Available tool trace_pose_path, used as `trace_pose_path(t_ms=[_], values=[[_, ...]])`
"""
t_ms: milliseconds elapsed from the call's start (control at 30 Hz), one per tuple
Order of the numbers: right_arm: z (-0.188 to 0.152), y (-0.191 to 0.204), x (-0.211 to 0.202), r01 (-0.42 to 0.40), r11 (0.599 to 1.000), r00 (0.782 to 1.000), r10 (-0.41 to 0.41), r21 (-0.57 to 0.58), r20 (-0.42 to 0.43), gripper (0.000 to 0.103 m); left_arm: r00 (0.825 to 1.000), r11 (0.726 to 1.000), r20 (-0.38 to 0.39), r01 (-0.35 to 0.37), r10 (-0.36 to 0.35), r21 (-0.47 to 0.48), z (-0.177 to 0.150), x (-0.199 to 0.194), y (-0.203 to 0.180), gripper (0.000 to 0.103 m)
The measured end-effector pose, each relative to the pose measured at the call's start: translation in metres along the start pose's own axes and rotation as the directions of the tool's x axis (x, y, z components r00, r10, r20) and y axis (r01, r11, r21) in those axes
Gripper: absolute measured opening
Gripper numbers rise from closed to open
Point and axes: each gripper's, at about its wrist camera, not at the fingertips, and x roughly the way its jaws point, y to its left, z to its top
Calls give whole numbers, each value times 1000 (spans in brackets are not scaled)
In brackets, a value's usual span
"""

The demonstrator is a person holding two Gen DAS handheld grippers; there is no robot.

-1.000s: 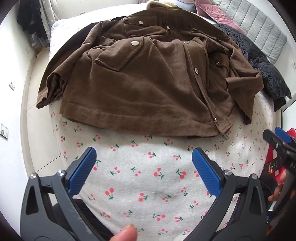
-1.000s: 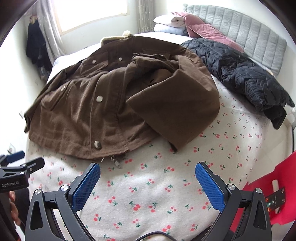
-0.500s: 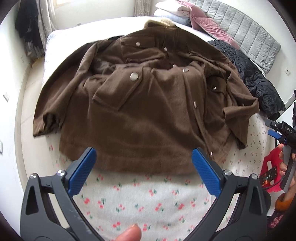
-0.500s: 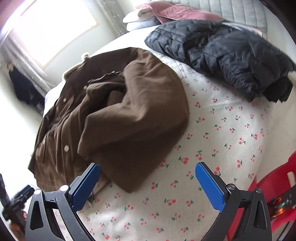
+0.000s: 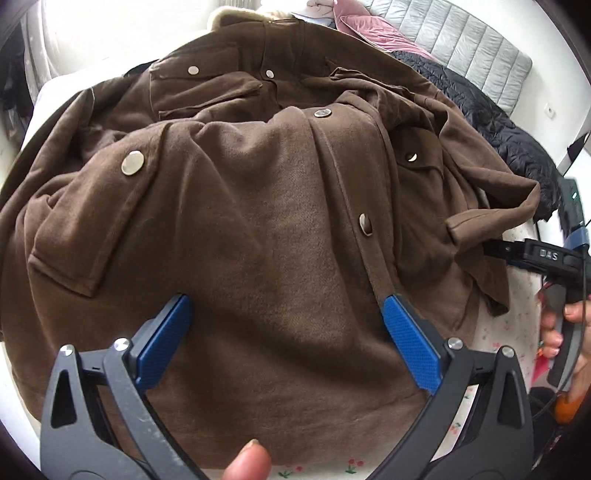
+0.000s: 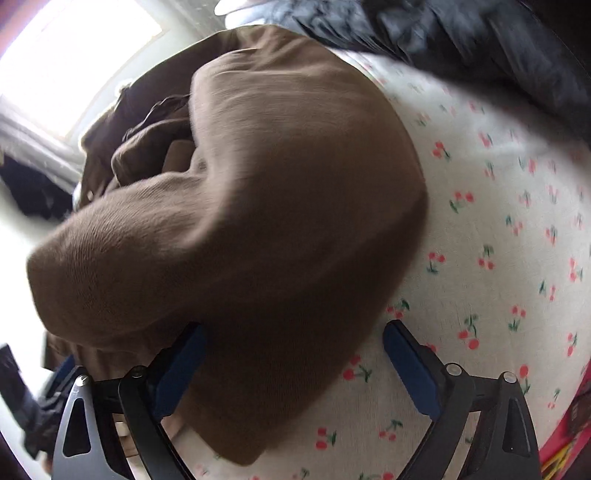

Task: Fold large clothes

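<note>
A large brown jacket with metal snaps lies spread front-up on a bed with a cherry-print sheet. My left gripper is open and hovers low over the jacket's lower front, its blue pads apart above the fabric near the hem. My right gripper is open, with the end of a folded-over brown sleeve lying between its pads; it also shows at the right edge of the left wrist view. The right view is blurred.
A black quilted jacket lies along the bed's right side, and it shows in the right wrist view. Pink pillows and a grey padded headboard are at the far end. A red object is beside the bed at the right.
Both grippers have moved forward and down onto the jacket. The left one went from over the bare sheet to over the hem. The right one came close to the sleeve end.
</note>
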Motion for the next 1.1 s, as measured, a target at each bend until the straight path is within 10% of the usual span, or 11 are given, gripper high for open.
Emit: trace_pose_path(t_ms=[33,100,233,367,533,667,733,867,933,1000,1100], values=[[1,4,-1,11,1000,1000,-10,-24,16,41,1000,1000,12,-11,11,12,0,-2,-1,103],[4,6,-2,39,998,999,-38,-52,12,10,1000,1000,18,-20,20,8,0,-3,0,103],[13,18,-35,157,972,986,-145,-178,80,6,1000,1000,10,6,-5,-28,-1,-6,12,103],[29,36,-95,372,880,920,-307,-294,244,4,1000,1000,2,-12,12,-26,-3,-9,15,103],[76,36,-158,710,641,694,-564,-292,447,4,998,999,37,-45,45,-5,-4,-18,12,103],[136,9,-161,836,506,544,-713,-212,443,4,992,997,101,-71,69,17,-2,-30,9,103],[154,-18,-154,860,480,506,-764,-172,401,5,990,996,110,-92,89,16,-1,-32,12,103],[180,-47,-140,834,546,543,-782,-83,306,16,995,997,60,-80,80,-6,4,-35,28,103],[176,-37,-144,818,570,556,-751,-75,356,39,996,998,65,-62,64,-28,11,-44,40,103],[164,-22,-151,782,615,597,-695,-99,400,73,994,997,89,-61,65,-47,22,-55,55,103],[167,7,-151,701,695,688,-600,-160,409,75,979,985,109,-170,172,-30,54,-62,83,103]])
